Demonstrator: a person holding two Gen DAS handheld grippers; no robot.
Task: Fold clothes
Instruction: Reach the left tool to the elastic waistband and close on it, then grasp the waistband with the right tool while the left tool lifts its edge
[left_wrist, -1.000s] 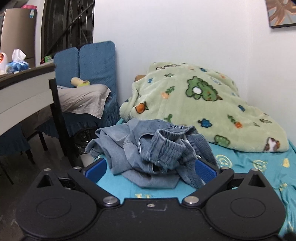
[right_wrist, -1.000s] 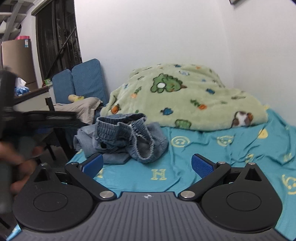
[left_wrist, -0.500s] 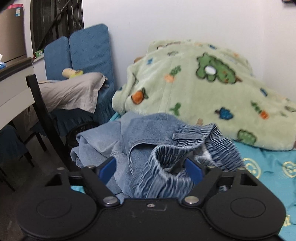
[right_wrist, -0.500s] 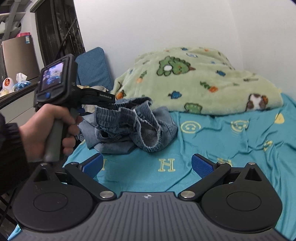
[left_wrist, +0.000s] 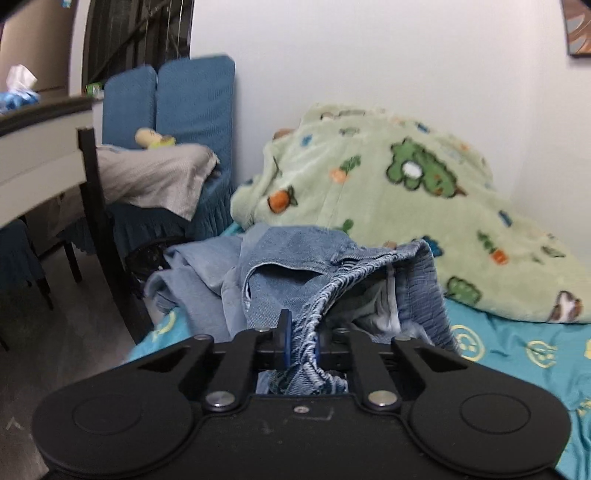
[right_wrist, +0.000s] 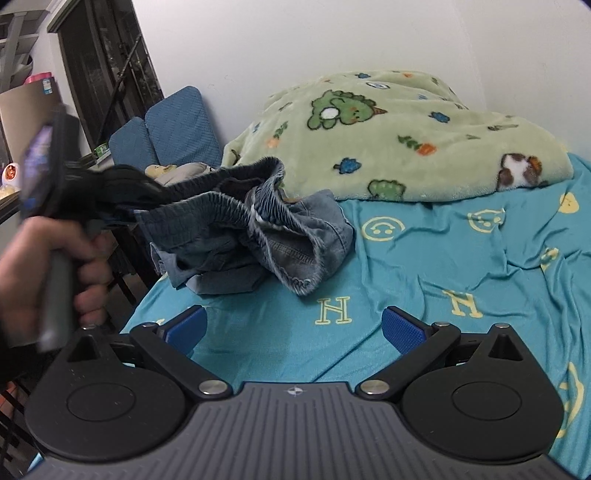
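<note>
Teal sheet (right_wrist: 424, 280) printed with smileys and letters covers the bed, and the jeans (right_wrist: 258, 236) lie crumpled near its left edge. Their elastic waistband (left_wrist: 332, 291) is pinched between the blue pads of the left hand-held gripper (left_wrist: 301, 343), which is closed tight on it, the band rising in a ridge from the pads toward the heap. From the right wrist view the same gripper, blurred, sits in the person's left hand (right_wrist: 48, 266) at the left edge, with the waistband stretched from it across to the pile. The right hand-held gripper (right_wrist: 293, 328) hangs wide over bare sheet, holding nothing, with the jeans ahead and to its left, apart from its pads. Behind the jeans a green fleece blanket (right_wrist: 399, 136) with cartoon prints is heaped against the white wall. Left of the bed stand blue cushions (left_wrist: 173, 103), a grey cloth (left_wrist: 155, 177) draped over a seat, and a surface (left_wrist: 37, 147) with a dark leg beside the bed's edge.
</note>
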